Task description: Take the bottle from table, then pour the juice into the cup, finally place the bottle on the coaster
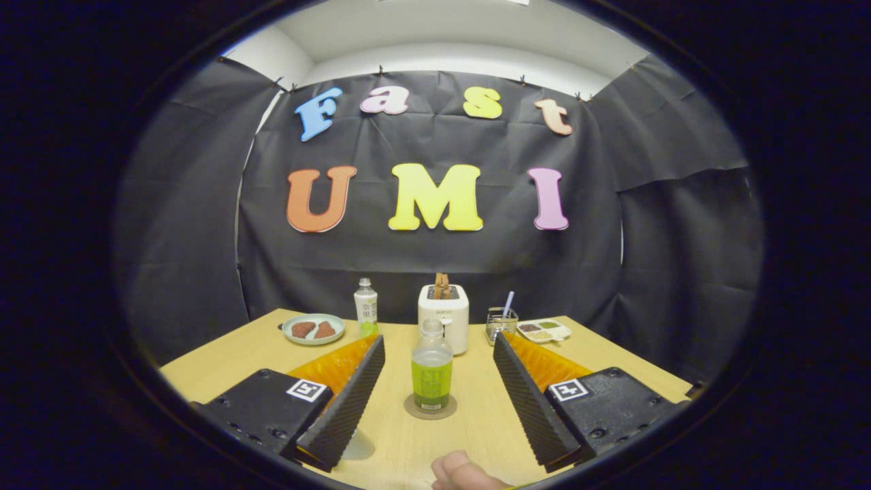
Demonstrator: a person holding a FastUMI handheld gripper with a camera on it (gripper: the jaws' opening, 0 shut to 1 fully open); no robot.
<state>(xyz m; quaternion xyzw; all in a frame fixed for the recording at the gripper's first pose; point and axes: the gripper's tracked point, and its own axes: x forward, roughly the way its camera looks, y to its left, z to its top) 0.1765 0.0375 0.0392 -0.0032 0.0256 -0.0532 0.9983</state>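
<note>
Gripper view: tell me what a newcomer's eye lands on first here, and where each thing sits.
The green-labelled bottle draws the eye first: it stands upright on a round coaster between the open gripper fingers, neither finger touching it. Beyond it a white toaster stands at the far side of the wooden table, with a second bottle and a plate of brown pieces beside it.

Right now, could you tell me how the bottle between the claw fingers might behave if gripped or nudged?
The claw is open around the bottle, which stands upright on a coaster. Tall and narrow, it could tip if nudged high. Its smooth clear plastic may be slippery and yield when squeezed.
</note>
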